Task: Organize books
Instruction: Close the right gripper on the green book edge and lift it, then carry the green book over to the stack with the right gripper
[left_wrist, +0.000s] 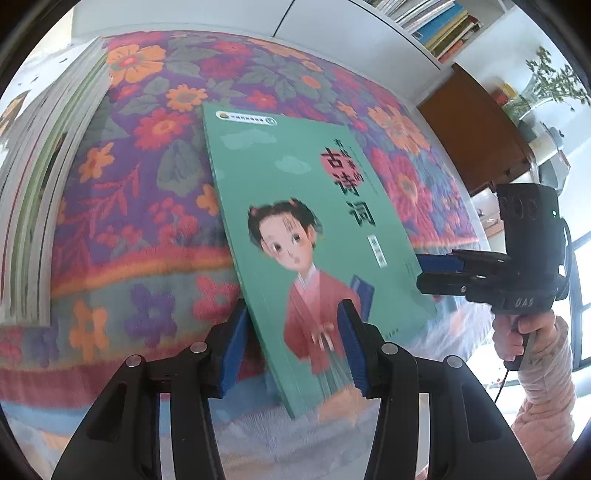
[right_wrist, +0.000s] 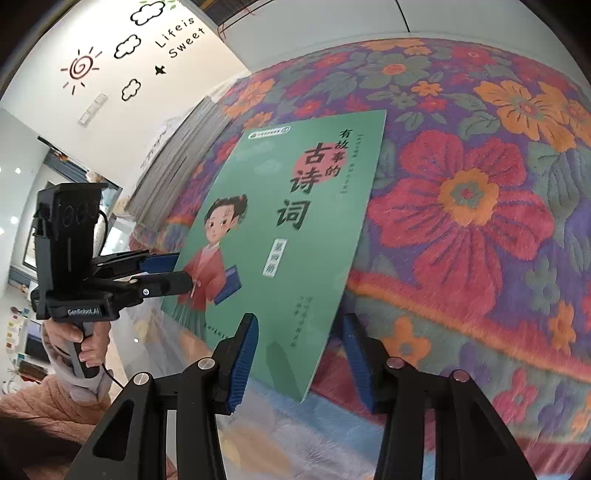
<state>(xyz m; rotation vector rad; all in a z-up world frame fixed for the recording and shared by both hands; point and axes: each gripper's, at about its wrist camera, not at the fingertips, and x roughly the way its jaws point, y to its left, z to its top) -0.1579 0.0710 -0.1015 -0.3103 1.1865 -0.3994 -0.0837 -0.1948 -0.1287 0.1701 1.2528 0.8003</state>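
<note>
A thick floral blanket (left_wrist: 155, 177) in purple, orange and red fills the scene, and just above it a thin green paperback book (left_wrist: 314, 229) with a cartoon child in a red robe hangs tilted. The left gripper (left_wrist: 295, 347) clamps the book's near left corner; the right gripper (right_wrist: 299, 354) straddles its near right corner, blue pads pinching it. Left of the book stands a stack of books (left_wrist: 40, 206).

Home, floral blanket (left_wrist: 147, 155), bookshelf (left_wrist: 439, 26), wall decals (right_wrist: 122, 55)
</note>
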